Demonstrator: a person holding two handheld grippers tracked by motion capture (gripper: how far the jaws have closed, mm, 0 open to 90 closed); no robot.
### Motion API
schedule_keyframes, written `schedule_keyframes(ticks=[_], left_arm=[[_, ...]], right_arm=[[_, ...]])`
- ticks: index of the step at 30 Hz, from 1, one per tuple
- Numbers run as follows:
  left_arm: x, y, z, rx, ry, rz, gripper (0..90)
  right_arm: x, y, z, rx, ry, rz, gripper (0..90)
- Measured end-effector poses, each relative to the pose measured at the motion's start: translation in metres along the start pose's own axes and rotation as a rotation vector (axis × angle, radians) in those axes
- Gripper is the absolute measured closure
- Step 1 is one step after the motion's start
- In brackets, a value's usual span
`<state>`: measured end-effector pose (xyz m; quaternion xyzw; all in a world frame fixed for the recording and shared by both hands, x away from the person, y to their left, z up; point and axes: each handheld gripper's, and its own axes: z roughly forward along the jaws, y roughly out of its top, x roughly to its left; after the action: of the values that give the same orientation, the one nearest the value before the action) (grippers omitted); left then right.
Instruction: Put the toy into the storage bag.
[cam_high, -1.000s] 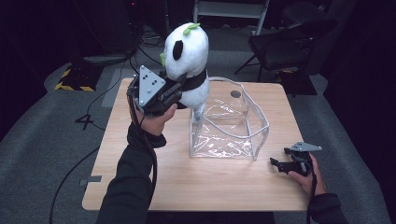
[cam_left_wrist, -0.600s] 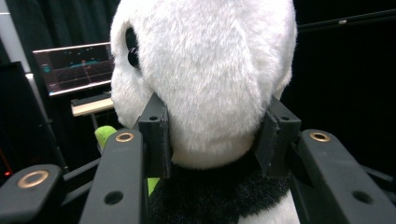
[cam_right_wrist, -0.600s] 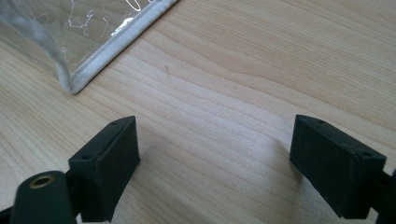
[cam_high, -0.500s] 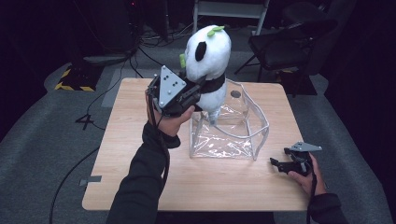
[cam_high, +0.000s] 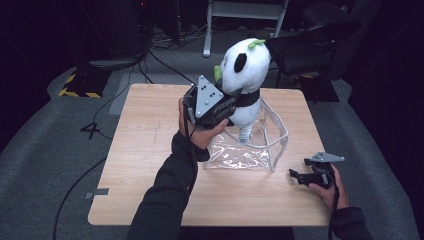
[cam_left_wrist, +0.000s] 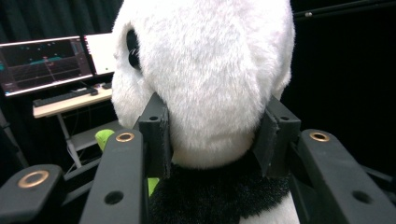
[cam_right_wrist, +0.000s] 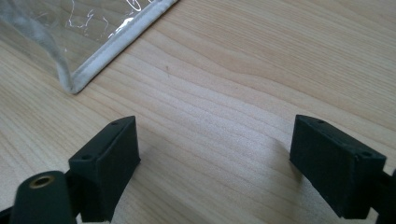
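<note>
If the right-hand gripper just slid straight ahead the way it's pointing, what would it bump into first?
Probably the clear plastic bag: its white-edged corner lies ahead of the open right gripper, slightly off to one side, with bare table between.

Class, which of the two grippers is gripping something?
The left gripper: its jaws clamp the panda toy above the clear bag. The right gripper is open.

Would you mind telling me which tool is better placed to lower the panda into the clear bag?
The left tool: it is clamped on the panda right above the clear bag. The right tool rests open on the table, holding nothing.
</note>
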<state>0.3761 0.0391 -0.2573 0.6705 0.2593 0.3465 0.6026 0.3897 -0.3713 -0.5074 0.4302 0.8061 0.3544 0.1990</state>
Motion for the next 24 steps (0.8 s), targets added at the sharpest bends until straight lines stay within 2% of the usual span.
schedule_keyframes(ticks=[2, 6, 9, 14, 24], left_arm=[[-0.004, -0.001, 0.004, 0.005, -0.007, -0.003, 54.4], [-0.011, -0.002, 0.011, 0.019, -0.018, 0.018, 54.4], [-0.012, -0.003, 0.016, 0.024, -0.022, 0.010, 54.4], [-0.017, -0.006, 0.026, 0.048, -0.025, 0.031, 54.5], [-0.020, -0.019, 0.044, 0.093, -0.032, 0.033, 54.3]], right_arm=[[0.000, 0.000, 0.000, 0.000, 0.000, 0.000, 15.6], [0.000, 0.000, 0.000, 0.000, 0.001, -0.001, 15.6], [0.000, 0.000, 0.000, 0.000, 0.002, -0.001, 15.7], [0.000, 0.000, 0.000, 0.000, 0.002, -0.001, 15.6], [0.000, 0.000, 0.000, 0.000, 0.003, -0.002, 15.6]])
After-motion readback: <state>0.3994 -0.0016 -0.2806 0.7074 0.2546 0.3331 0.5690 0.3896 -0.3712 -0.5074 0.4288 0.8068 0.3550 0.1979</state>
